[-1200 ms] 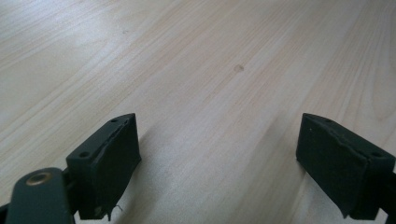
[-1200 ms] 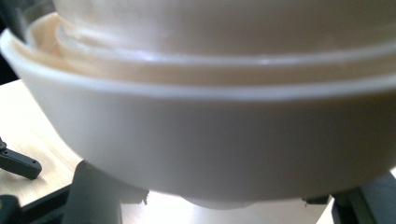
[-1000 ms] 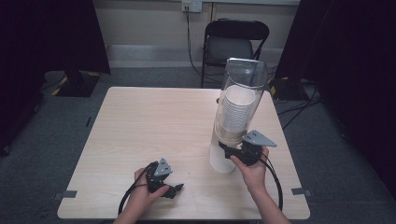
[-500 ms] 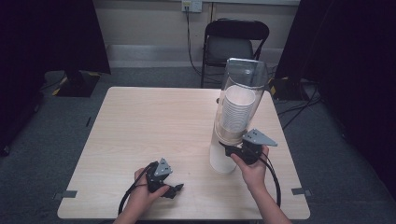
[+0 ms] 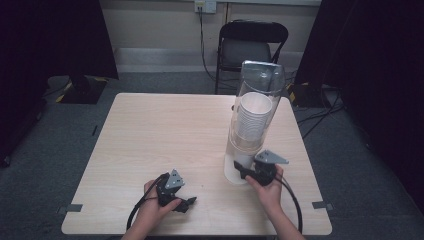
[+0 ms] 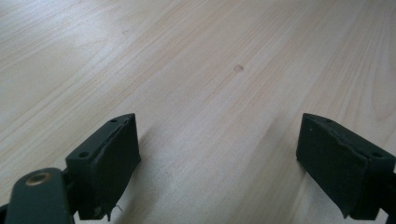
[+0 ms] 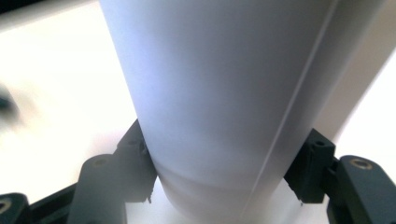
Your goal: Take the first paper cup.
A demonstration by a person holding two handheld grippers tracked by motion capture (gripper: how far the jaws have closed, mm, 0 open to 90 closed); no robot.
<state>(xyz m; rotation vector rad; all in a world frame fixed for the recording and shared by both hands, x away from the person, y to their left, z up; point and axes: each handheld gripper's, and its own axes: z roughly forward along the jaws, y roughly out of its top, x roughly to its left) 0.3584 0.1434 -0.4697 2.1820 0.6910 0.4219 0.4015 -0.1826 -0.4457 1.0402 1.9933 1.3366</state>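
A dim room with dark curtains at both sides, grey carpet, and a black folding chair (image 5: 252, 47) at twelve o'clock behind a pale wood desk (image 5: 165, 130). Toward three o'clock on the desk stands a tall clear tube dispenser (image 5: 255, 100) loaded with a stack of white paper cups (image 5: 252, 120); the lowest cup (image 5: 239, 170) pokes out of the bottom of the tube, just above the desktop.

The right gripper (image 5: 246, 172), at about five o'clock, has just been closing, and its fingers (image 7: 135, 172) now pinch that lowest cup (image 7: 219, 102) from both sides, the pads pressed against the white wall near its narrow base. The left gripper (image 5: 186, 204) rests low at about seven o'clock, well apart from the dispenser, its fingers (image 6: 109, 163) spread wide over bare wood with nothing between them.

The step in hand looks like drawing one cup from the dispenser: the grip is made and the pull is under way or about to begin. The next move probably calls for a straight downward draw that keeps the pinch gentle enough not to crush the thin paper, then a tilt outward to clear the tube's mouth. There is little room beneath, so the cup may need to come out at an angle. The risk is dragging a second cup along, or tipping the tall tube, which the free left gripper could steady
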